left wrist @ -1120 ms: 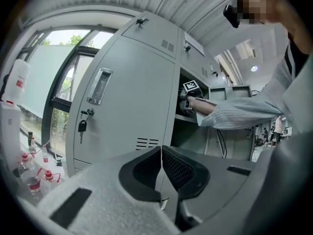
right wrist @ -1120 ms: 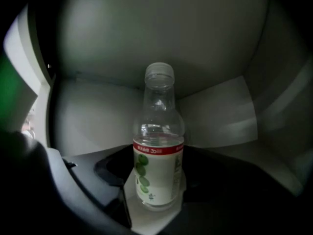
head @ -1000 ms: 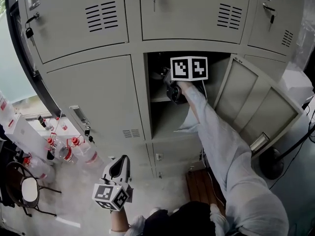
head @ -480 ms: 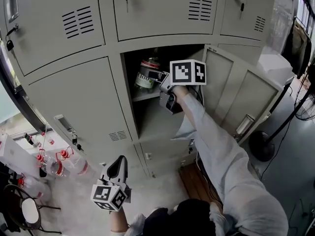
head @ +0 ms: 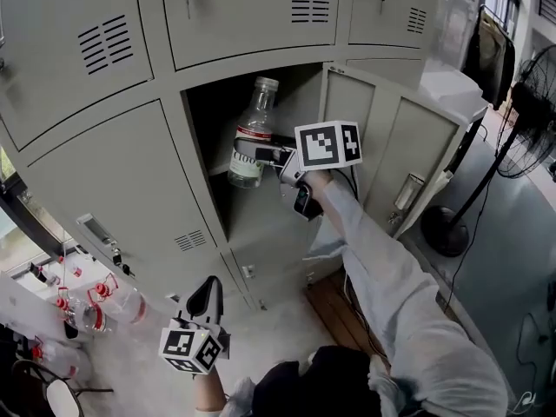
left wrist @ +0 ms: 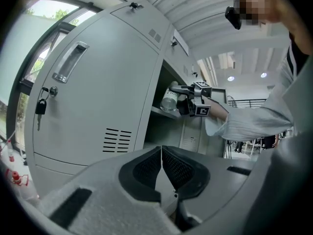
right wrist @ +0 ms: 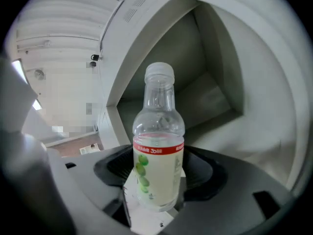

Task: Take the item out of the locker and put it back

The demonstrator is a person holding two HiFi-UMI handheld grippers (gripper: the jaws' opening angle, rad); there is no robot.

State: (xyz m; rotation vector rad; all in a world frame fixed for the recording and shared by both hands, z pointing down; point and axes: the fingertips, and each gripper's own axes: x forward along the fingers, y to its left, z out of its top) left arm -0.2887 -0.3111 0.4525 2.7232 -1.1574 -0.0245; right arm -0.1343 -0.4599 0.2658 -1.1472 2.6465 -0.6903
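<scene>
Two grippers in play, and only one is busy. My right arm is stretched forward and up from the lower right, pale sleeve [head: 382, 268] nearly straight. The right gripper [head: 263, 155] is level with the open locker compartment [head: 201, 137], its marker cube [head: 328, 143] facing the head camera. Its jaws stand partly apart and are clamped on the lower body of the bottle [right wrist: 157, 126] — pads pressing on both sides of it. The bottle sits at the mouth of that compartment, beside the swung-open door [head: 391, 146], neck up and tilted a little. I cannot tell whether it is fully clear of the frame.

The left gripper [head: 210, 289] is low down near my body, pointing up at the closed locker doors [head: 113, 198], jaws pressed together with nothing between them.

The bottle is clear plastic with a slim neck and a pale screw cap [right wrist: 160, 72]. Its lower body looks pale yellow-green; liquid or label, I cannot tell. A red band [right wrist: 157, 148] wraps round it just under the shoulder, with white print too small for me to read. Below the band runs a column of small round green fruit pictures — the fine print beside them is unreadable too.
</scene>
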